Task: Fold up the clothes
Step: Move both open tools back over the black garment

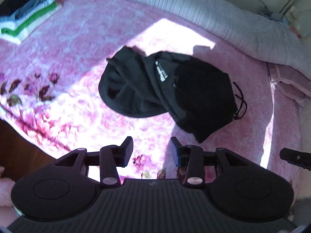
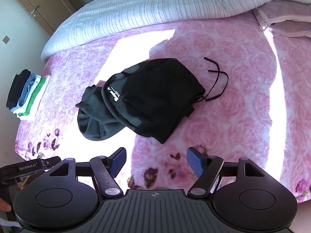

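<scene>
On pink floral blanket [image 2: 233, 106], black drawstring shorts [image 2: 147, 99] lying crumpled, mid-bed. Left gripper [image 1: 151, 151], right gripper [image 2: 155, 161] hovering nearby, jaws gaping, empty. Risks: loose drawstring [image 2: 217, 81] snagging; bunched layers getting pinched together.

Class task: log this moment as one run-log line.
left: open, empty | right: open, empty | shorts: crumpled on bed | stack: folded

Sun's pouring in hard, blowing out big patches on the pink rose-print blanket [image 2: 243, 101] covering the bed. A ribbed grey-white quilt [image 2: 155, 5] is lying bunched along the far edge, with pale wooden doors [image 2: 37, 7] showing behind.
</scene>
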Motion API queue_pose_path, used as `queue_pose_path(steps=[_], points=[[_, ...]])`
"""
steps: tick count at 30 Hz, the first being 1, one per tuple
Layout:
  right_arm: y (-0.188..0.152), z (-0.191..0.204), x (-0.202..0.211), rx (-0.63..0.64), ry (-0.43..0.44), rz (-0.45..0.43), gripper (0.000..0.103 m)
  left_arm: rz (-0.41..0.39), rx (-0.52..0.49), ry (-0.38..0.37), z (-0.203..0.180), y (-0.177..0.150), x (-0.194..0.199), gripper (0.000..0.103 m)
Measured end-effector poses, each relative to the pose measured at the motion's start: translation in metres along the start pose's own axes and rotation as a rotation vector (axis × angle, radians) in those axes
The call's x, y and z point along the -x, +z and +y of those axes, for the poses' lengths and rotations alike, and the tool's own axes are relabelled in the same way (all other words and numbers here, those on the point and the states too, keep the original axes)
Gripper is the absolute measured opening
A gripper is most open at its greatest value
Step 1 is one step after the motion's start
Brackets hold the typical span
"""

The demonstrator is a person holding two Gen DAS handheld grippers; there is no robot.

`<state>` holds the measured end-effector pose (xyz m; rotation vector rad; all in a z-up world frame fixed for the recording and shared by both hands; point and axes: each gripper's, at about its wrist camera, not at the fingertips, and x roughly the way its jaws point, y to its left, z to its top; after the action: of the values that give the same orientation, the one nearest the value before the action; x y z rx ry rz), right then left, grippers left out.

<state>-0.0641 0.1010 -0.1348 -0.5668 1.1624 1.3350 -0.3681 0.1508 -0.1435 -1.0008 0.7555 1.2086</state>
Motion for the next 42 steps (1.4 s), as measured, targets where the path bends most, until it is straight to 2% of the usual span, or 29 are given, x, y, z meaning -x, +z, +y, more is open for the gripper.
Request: queue_pose_path(steps=[2,6,13,19,26,33,39,42], points=[[-0.002,0.009,0.014,0.018,0.000,-0.018,0.072,-0.032,-0.032,0.009,0.001,-0.003,0.014,0.035],[-0.029,0.021,0.031,0.046,-0.009,-0.018,0.072,-0.078,-0.087,0.043,-0.012,-0.022,0.025,0.035],[-0.079,-0.007,0.049,0.028,-0.048,0.005,0.072,-0.062,-0.149,0.088,-0.048,-0.074,0.039,0.035],[-0.117,-0.014,0.064,0.030,-0.041,0.010,0.072,-0.077,-0.186,0.075,-0.063,-0.116,0.063,0.035],[-0.149,-0.012,0.079,0.039,-0.008,-0.009,0.072,-0.087,-0.189,0.065,-0.060,-0.147,0.084,0.035],[-0.149,-0.022,0.097,-0.006,-0.016,-0.069,0.072,-0.104,-0.163,0.069,-0.042,-0.143,0.087,0.035],[-0.131,-0.024,0.088,-0.036,0.000,-0.097,0.072,-0.110,-0.116,0.083,-0.009,-0.121,0.080,0.035],[-0.117,-0.024,0.079,-0.049,0.008,-0.114,0.071,-0.106,-0.097,0.091,0.012,-0.099,0.067,0.035]])
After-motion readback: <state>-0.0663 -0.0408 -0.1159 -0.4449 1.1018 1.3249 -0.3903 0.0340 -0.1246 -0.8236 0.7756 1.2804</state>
